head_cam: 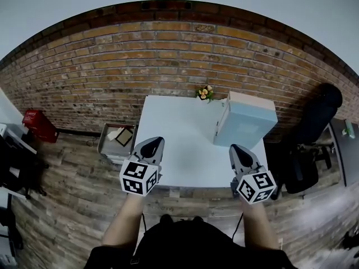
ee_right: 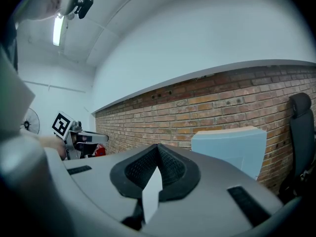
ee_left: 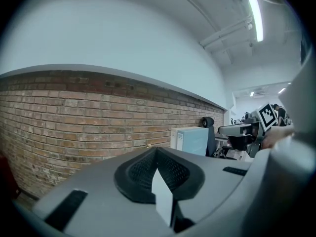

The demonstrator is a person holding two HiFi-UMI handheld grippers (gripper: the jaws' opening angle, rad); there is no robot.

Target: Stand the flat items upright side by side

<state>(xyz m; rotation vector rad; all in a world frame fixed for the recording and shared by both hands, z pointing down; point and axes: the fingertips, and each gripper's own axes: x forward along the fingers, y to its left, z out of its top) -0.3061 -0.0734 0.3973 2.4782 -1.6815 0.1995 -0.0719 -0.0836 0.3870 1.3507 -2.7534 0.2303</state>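
A pale blue block with a cream top (head_cam: 245, 121) stands on the right side of the white table (head_cam: 174, 128). I cannot tell whether it is one box or flat items pressed together. It shows ahead in the left gripper view (ee_left: 192, 140) and close by in the right gripper view (ee_right: 229, 147). My left gripper (head_cam: 151, 144) hovers over the table's front left corner, shut and empty (ee_left: 157, 152). Over the front right edge, short of the block, my right gripper (head_cam: 236, 149) is also shut with nothing in it (ee_right: 158, 149).
A small pot of flowers (head_cam: 205, 93) sits at the table's back edge against the brick wall. An open grey box (head_cam: 116, 139) lies on the wooden floor left of the table. A black office chair (head_cam: 311, 133) stands to the right, a red object (head_cam: 38, 125) far left.
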